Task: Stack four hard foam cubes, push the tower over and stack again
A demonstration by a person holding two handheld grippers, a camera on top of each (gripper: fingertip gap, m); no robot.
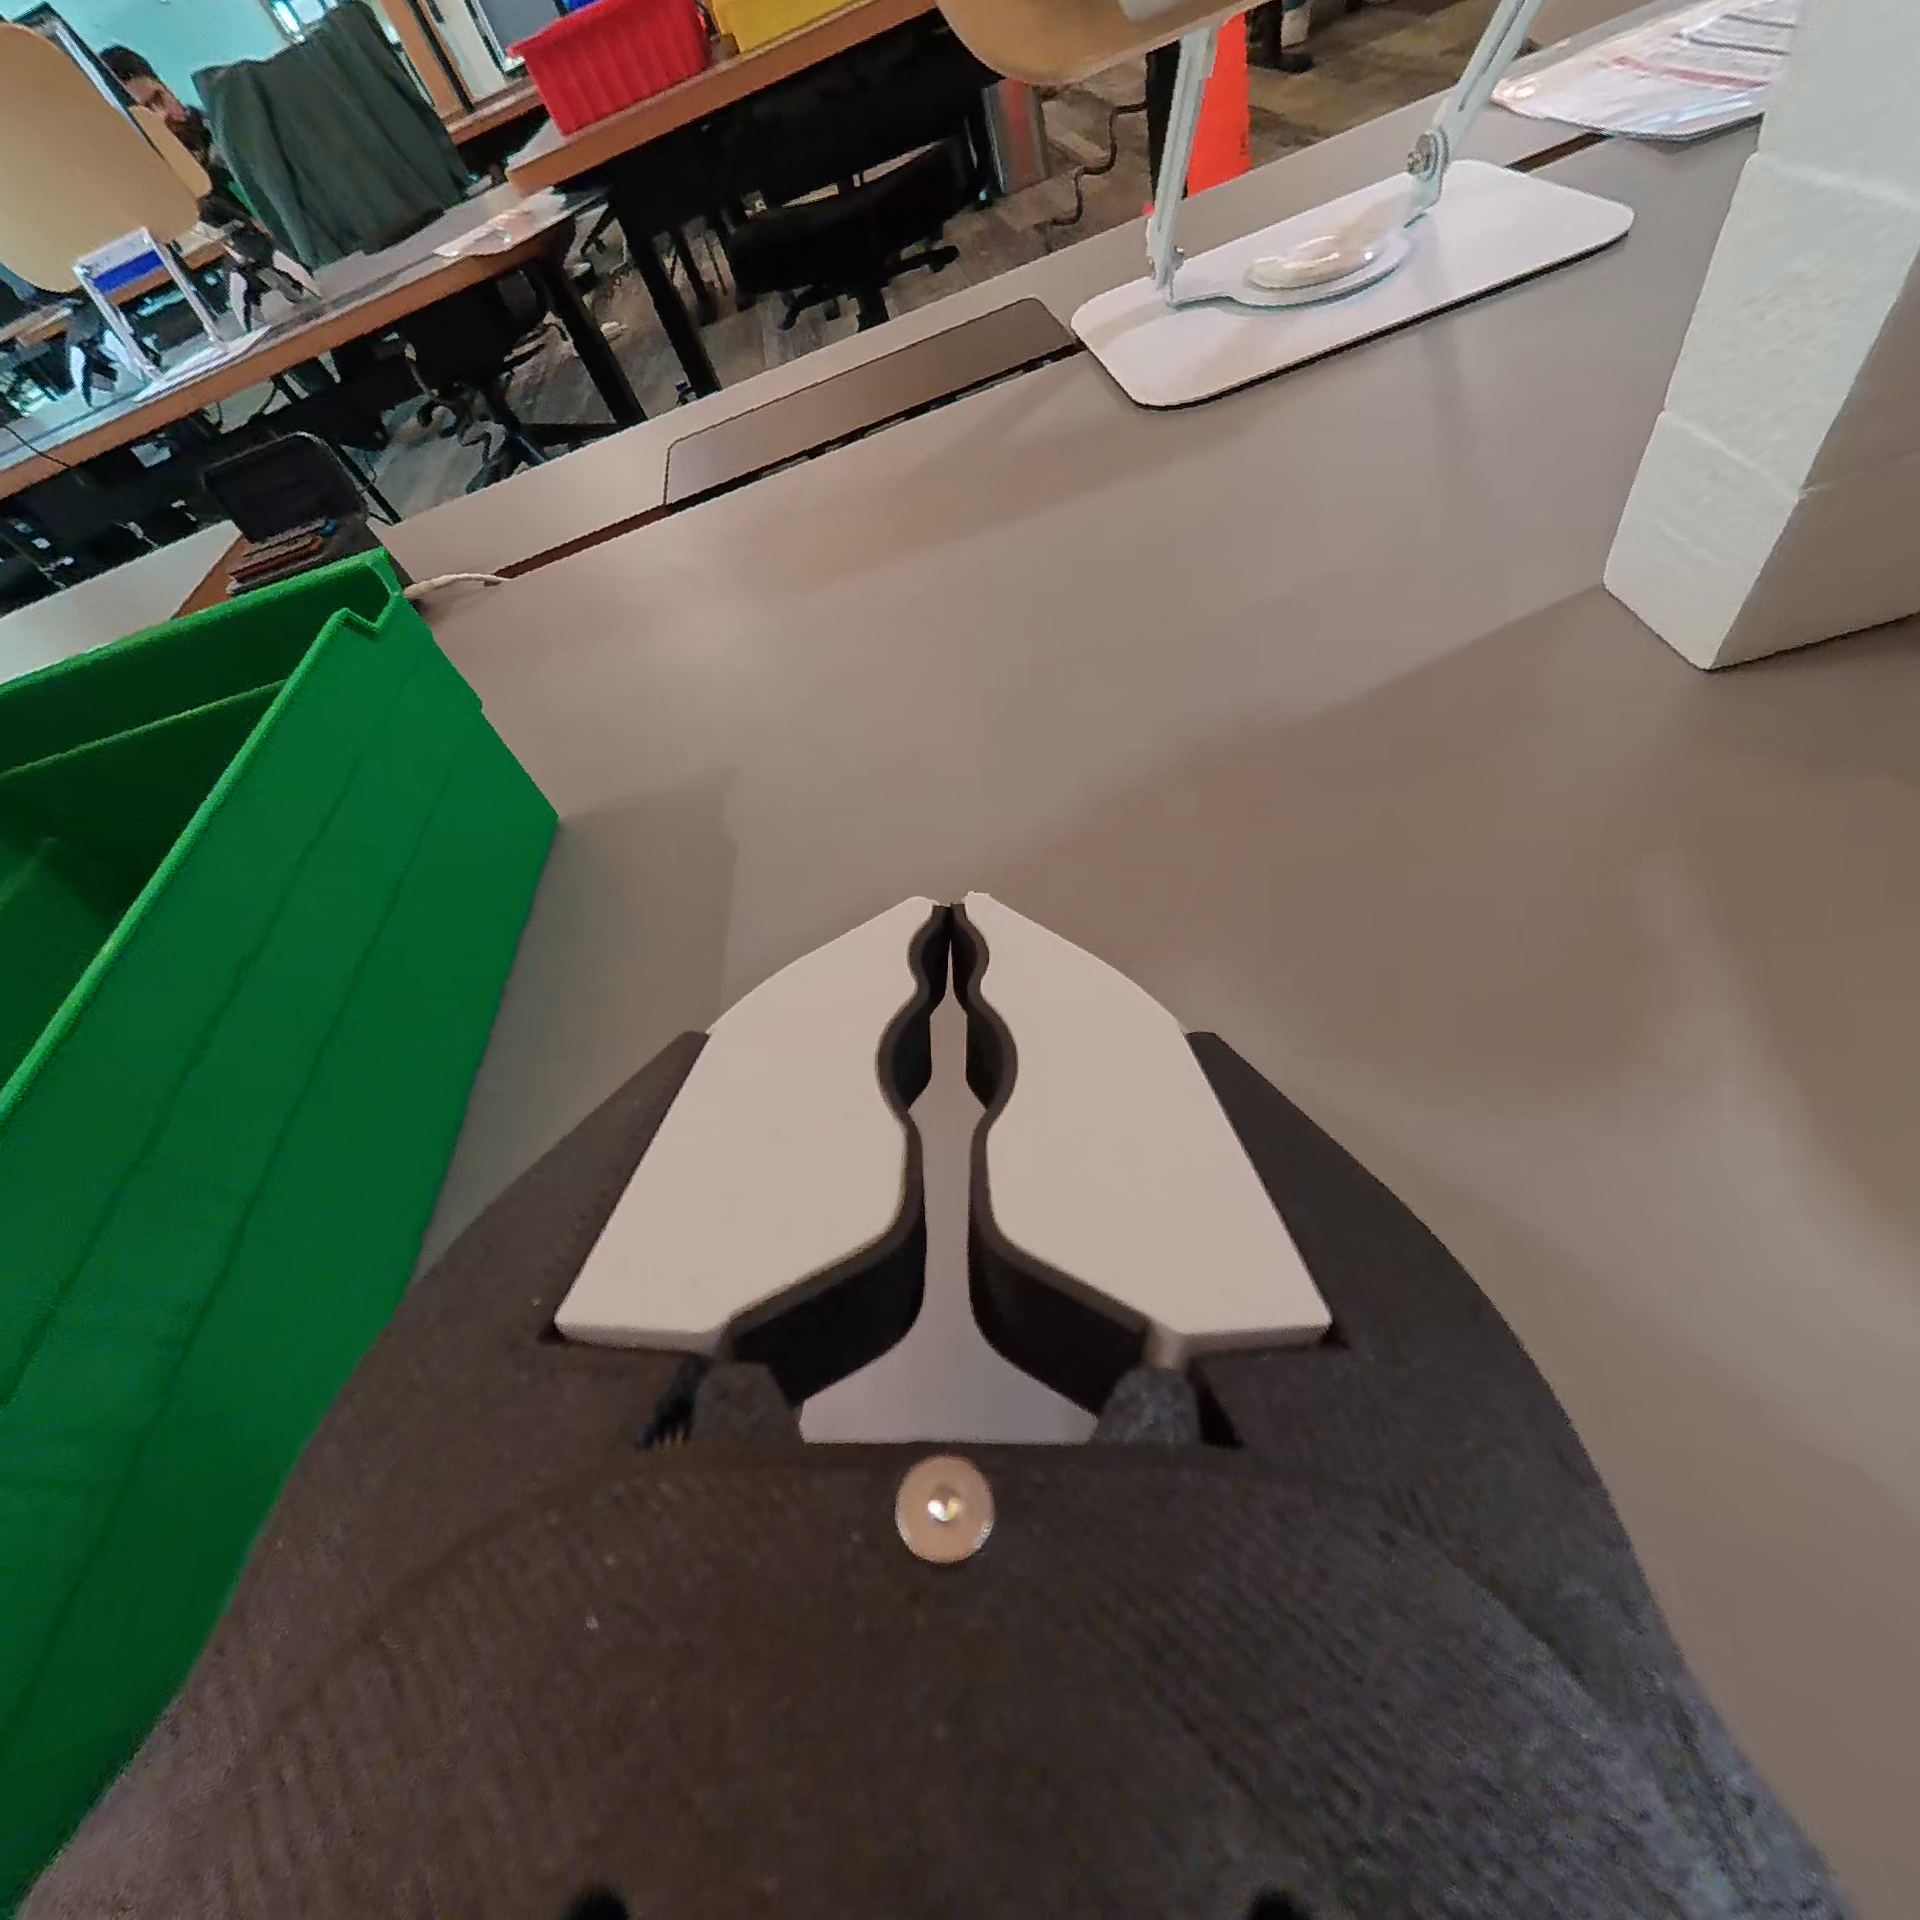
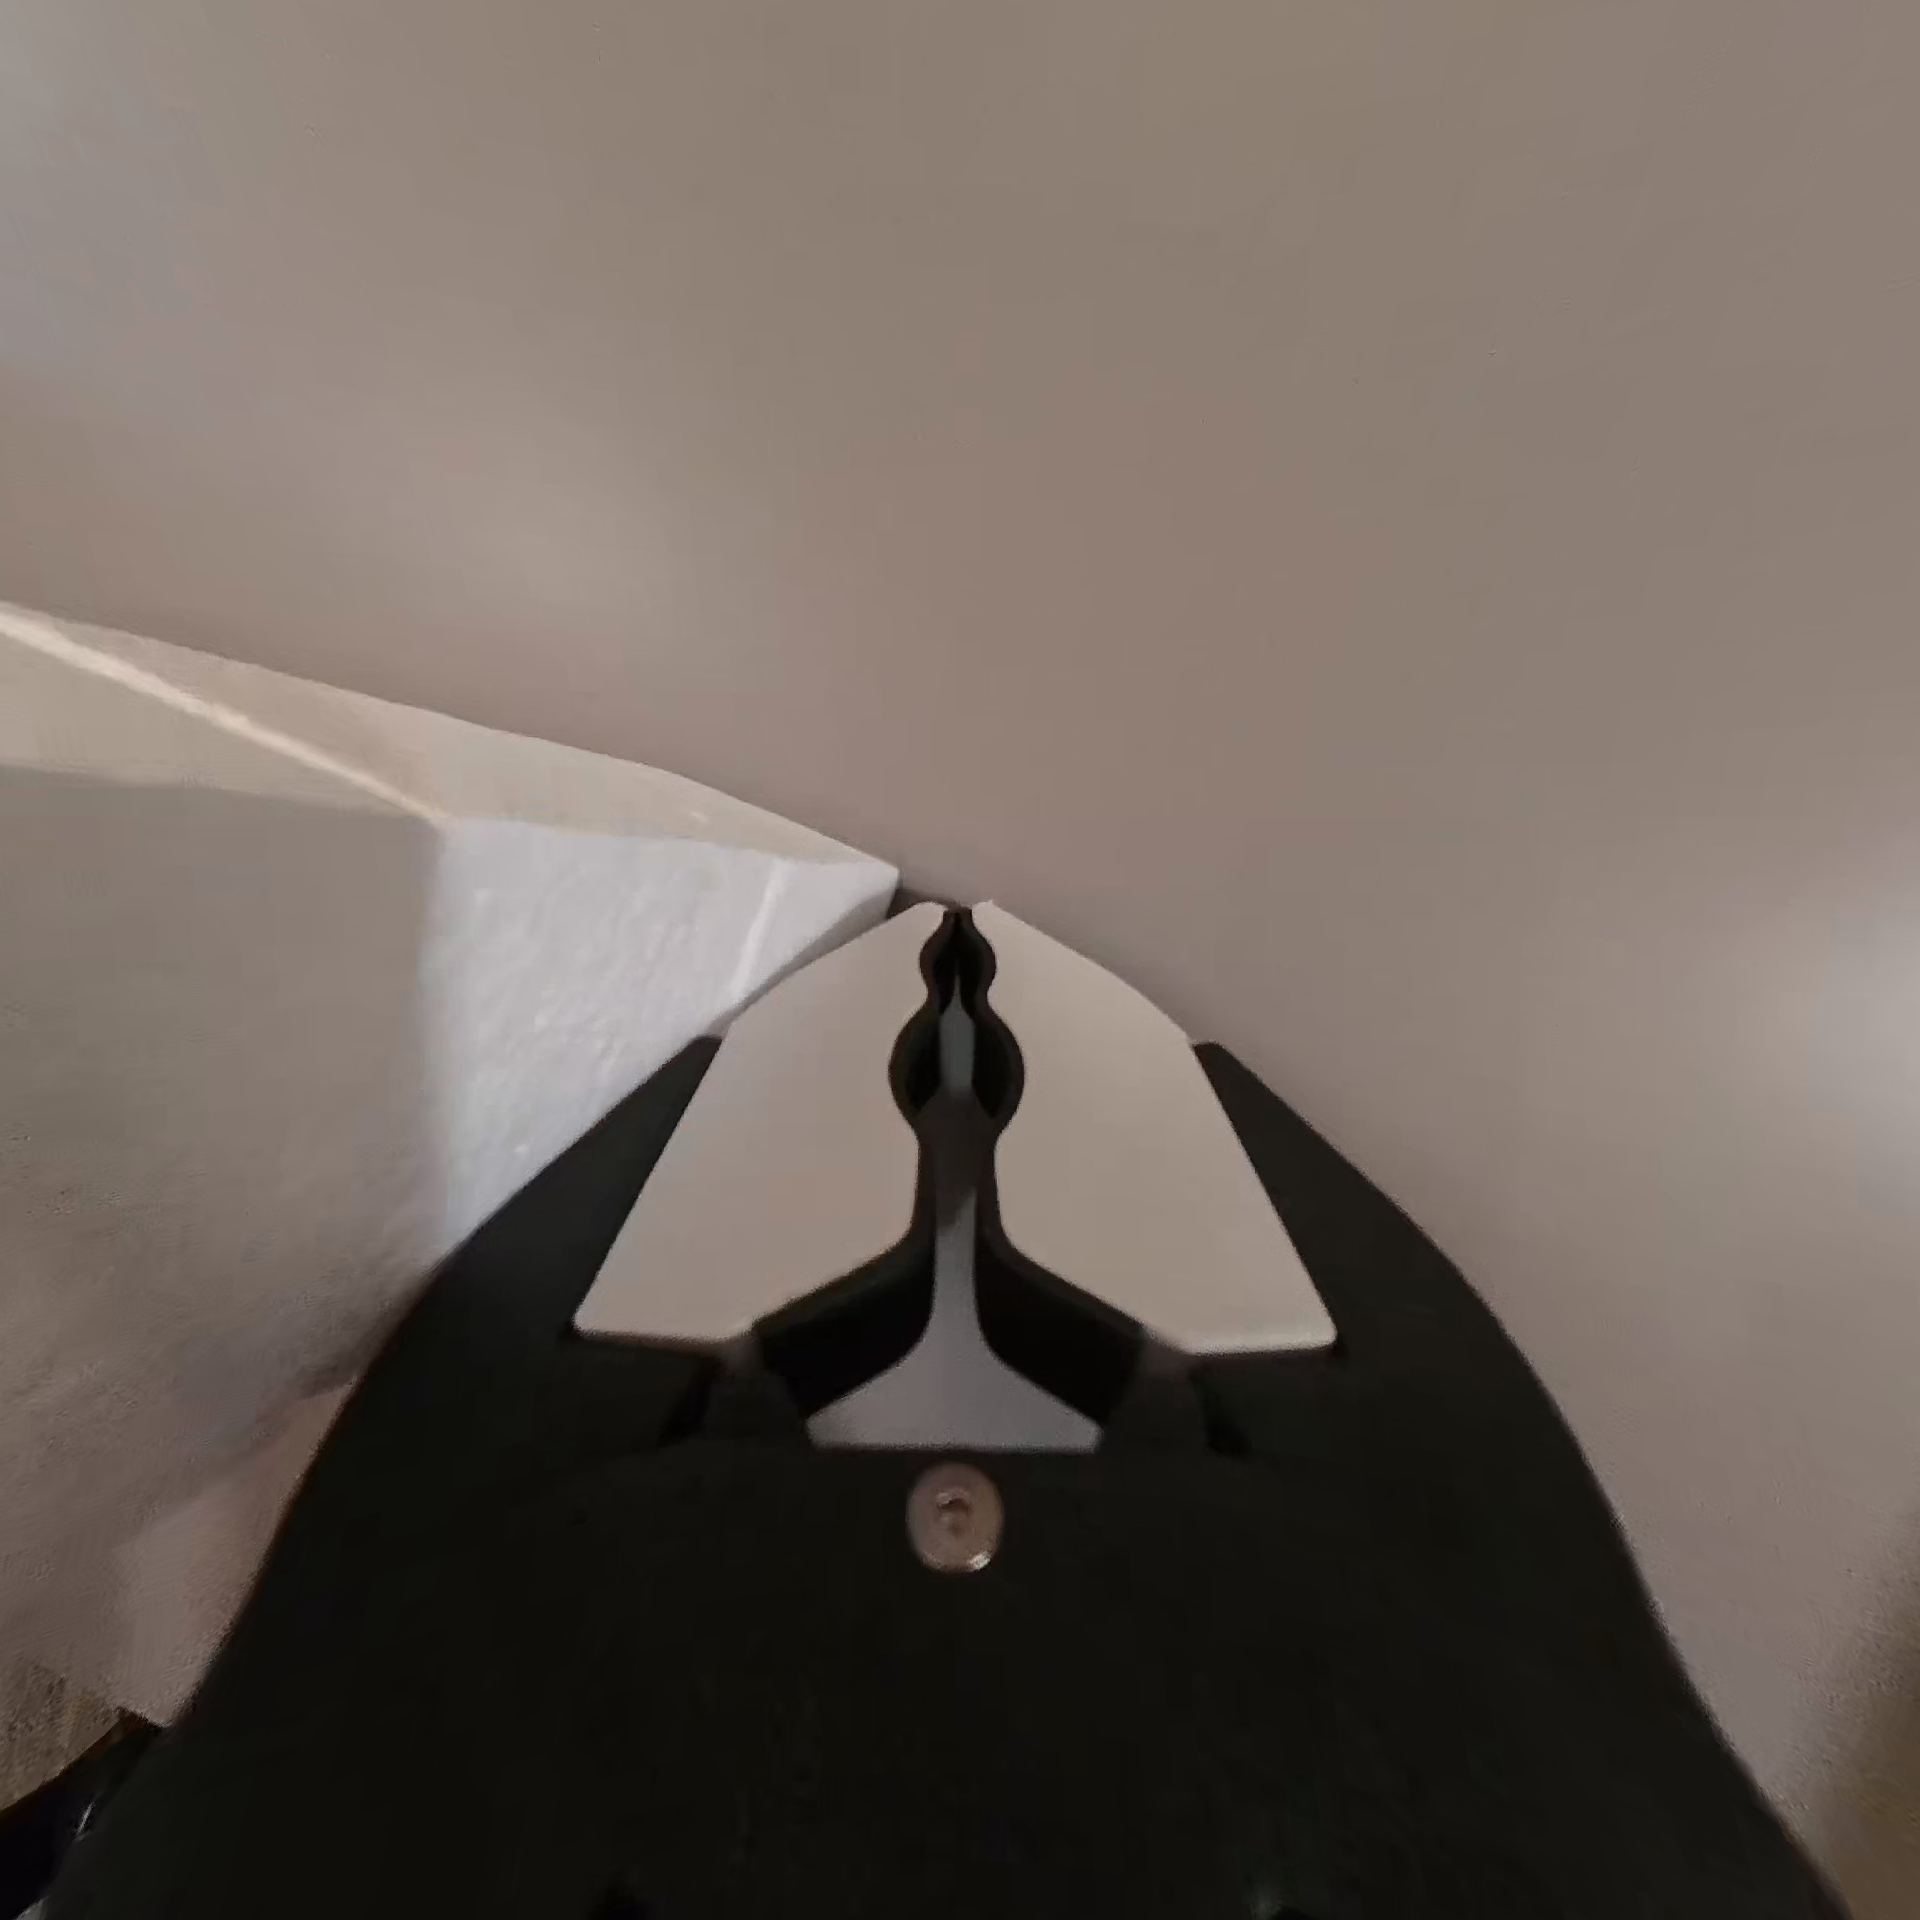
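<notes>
With tips together, left tool hovers beside green bin; right tool, tips together, nears foam block.

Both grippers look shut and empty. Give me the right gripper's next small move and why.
Probably open the right gripper a little: its fingers are closed on nothing, tips just past the corner of the white foam block on the grey table, so shut it cannot take hold of the block.
</notes>
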